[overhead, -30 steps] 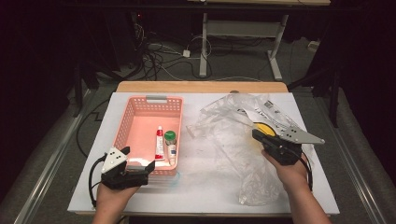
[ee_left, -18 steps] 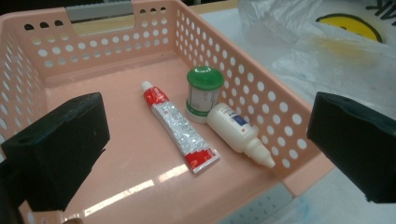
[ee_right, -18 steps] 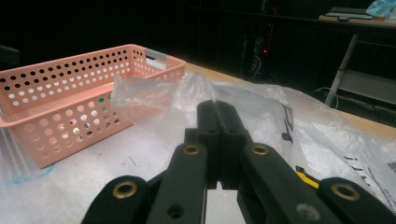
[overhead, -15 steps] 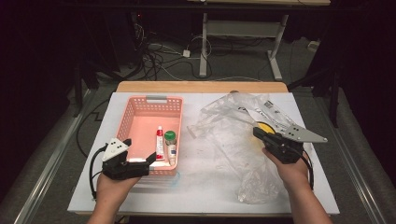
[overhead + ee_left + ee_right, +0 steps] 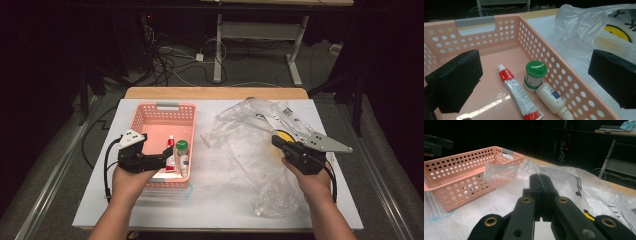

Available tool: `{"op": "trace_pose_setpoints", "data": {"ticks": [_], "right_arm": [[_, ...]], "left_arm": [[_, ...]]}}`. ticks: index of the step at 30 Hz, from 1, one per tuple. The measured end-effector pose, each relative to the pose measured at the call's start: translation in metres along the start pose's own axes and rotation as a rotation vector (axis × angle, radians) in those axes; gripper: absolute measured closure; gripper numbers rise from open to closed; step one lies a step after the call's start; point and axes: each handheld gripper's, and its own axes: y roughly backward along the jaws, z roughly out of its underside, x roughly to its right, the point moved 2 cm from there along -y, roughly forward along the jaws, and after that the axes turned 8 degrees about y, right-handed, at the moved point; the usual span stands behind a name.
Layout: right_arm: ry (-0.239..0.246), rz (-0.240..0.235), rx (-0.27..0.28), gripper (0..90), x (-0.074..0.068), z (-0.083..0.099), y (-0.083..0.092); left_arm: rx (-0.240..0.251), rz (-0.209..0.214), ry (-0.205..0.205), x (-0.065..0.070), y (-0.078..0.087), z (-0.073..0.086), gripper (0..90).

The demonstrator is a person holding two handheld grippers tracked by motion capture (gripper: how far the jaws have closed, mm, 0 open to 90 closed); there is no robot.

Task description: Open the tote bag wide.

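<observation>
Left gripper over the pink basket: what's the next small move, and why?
Probably lower the left gripper, jaws wide open, onto the green-capped bottle standing in the pink basket. It is upright and nearest the jaws; the red tube and white bottle lie flat.

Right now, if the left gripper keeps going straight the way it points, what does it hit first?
Probably the green-capped jar standing in the pink basket, with the red-and-white tube and white bottle lying beside it. The left gripper is open and aimed down at them; depth is unclear.
</observation>
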Motion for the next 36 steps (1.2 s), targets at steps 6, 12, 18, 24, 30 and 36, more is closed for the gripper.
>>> {"op": "trace_pose_setpoints", "data": {"ticks": [6,12,18,24,30,36], "right_arm": [[0.009,-0.007,-0.005,90.0,-0.001,0.001,-0.001],[0.012,-0.009,-0.005,90.0,0.000,0.001,-0.002],[0.005,-0.012,-0.011,90.0,0.001,0.002,-0.005],[0.001,-0.007,-0.002,90.0,0.003,0.001,-0.005],[0.001,-0.008,-0.002,90.0,0.003,0.001,-0.004],[0.006,-0.011,-0.003,90.0,0.002,0.001,-0.003]], "left_arm": [[-0.031,-0.013,-0.011,-0.004,-0.018,-0.009,0.0],[-0.076,-0.030,0.011,-0.013,-0.034,-0.012,0.0],[-0.122,-0.047,0.018,-0.022,-0.043,-0.015,0.0],[-0.182,-0.073,0.041,-0.031,-0.049,-0.017,0.0],[-0.257,-0.087,0.043,-0.033,-0.058,-0.013,0.2],[-0.350,-0.104,0.044,-0.034,-0.067,-0.009,2.0]]}}
